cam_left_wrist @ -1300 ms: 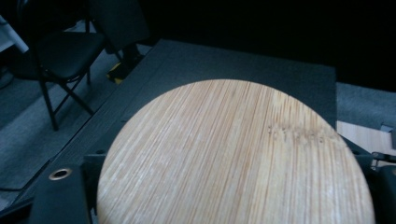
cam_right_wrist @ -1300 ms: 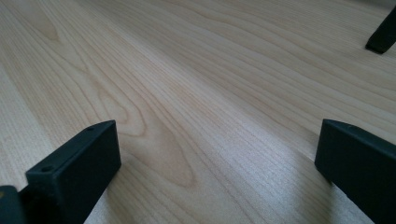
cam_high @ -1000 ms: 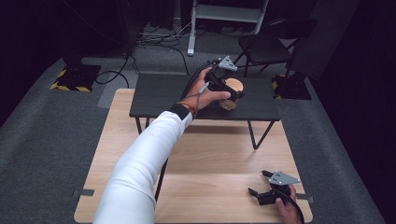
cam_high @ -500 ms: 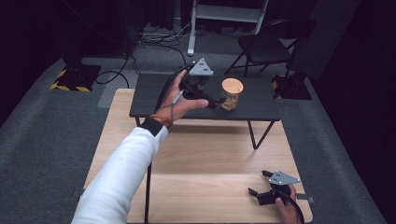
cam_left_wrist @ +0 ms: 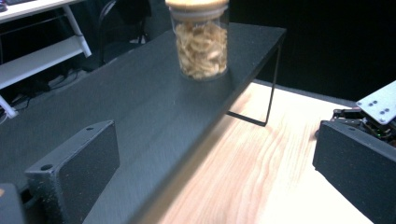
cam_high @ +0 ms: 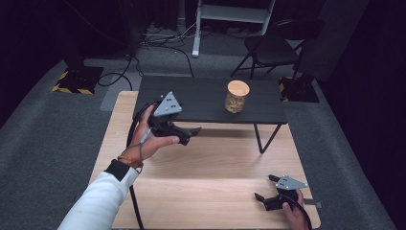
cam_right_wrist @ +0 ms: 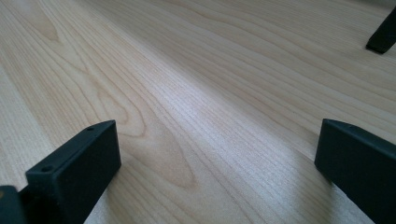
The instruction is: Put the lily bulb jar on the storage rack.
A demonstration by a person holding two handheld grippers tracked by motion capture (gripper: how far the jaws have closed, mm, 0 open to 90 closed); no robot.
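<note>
The left gripper has its jaws wide apart and holds nothing between them; in the left gripper view the jar stands straight ahead of the jaws, well apart from them, upright on the black shelf that passes under the left jaw. The right gripper also has its jaws apart with nothing in them, and only the bare wooden tabletop lies between and beyond them. I judge that the jar is already set on the shelf and the step in hand is the release and clearing away; a next move needs only to keep the open jaws free of the jar so that it is not knocked. Counted: one jar with one wooden lid, one black shelf, two grippers.
</note>
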